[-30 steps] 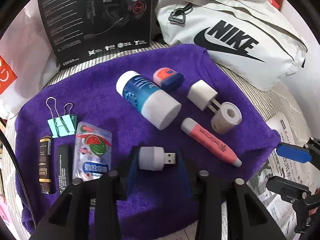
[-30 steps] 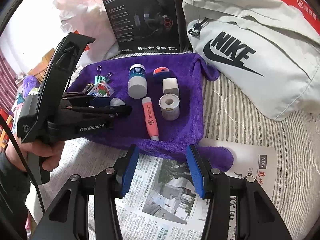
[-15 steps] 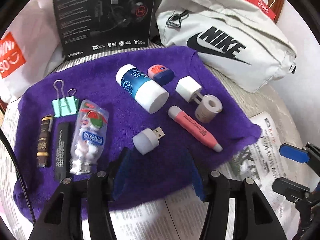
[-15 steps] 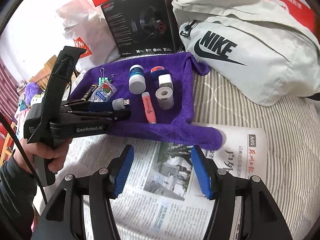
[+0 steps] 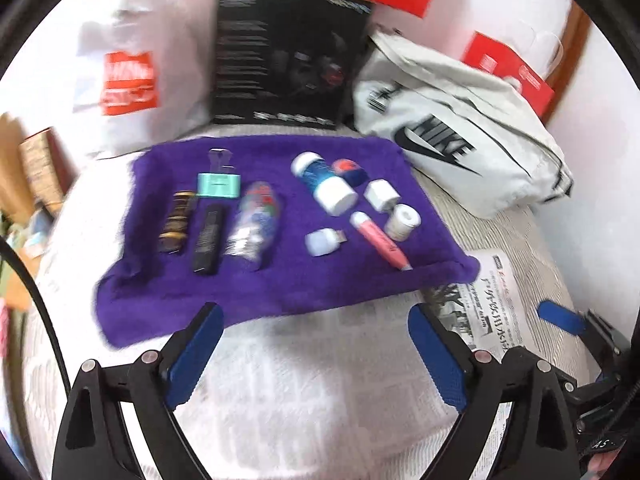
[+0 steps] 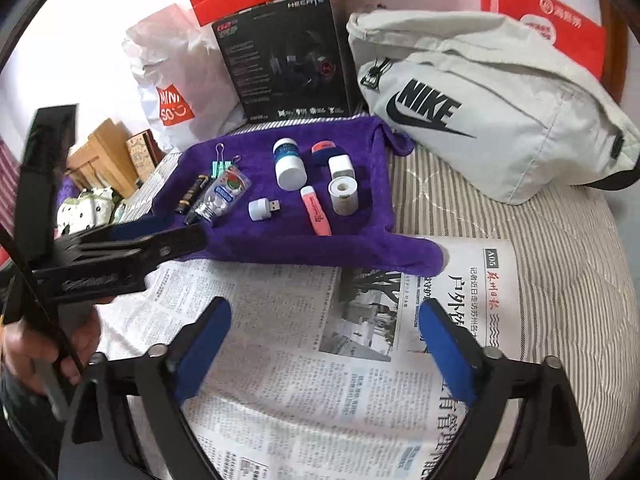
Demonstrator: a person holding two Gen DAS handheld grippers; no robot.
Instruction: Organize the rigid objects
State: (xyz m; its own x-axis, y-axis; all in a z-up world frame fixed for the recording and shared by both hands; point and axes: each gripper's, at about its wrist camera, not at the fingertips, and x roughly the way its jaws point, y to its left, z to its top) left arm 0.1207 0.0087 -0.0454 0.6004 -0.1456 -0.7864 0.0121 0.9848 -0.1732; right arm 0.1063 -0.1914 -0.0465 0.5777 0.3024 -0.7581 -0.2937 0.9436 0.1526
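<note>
A purple towel [image 5: 280, 280] [image 6: 360, 240] lies on the bed with small objects in rows: green binder clip [image 5: 219, 184], dark tubes [image 5: 208, 238], candy pack [image 5: 254, 224], blue-white bottle [image 5: 326, 184] [image 6: 289, 164], white USB light [image 5: 323, 241] [image 6: 262, 209], pink pen [image 5: 378, 245] [image 6: 316, 216], white plug [image 5: 382, 195] and tape roll [image 5: 402, 221] [image 6: 343, 197]. My left gripper [image 5: 316, 354] is open and empty, over newspaper in front of the towel. My right gripper [image 6: 326, 354] is open and empty over newspaper; the left gripper also shows at the left of its view [image 6: 120, 256].
A Nike bag [image 6: 480, 120] lies to the right, a black headset box [image 6: 286, 56] and a white Miniso bag [image 6: 172, 92] stand behind the towel. Newspaper [image 6: 320, 360] covers the striped bed in front. Red bags line the wall.
My left gripper let go of the USB light on the towel, then pulled back and up, jaws wider. My right gripper also drew back from the towel.
</note>
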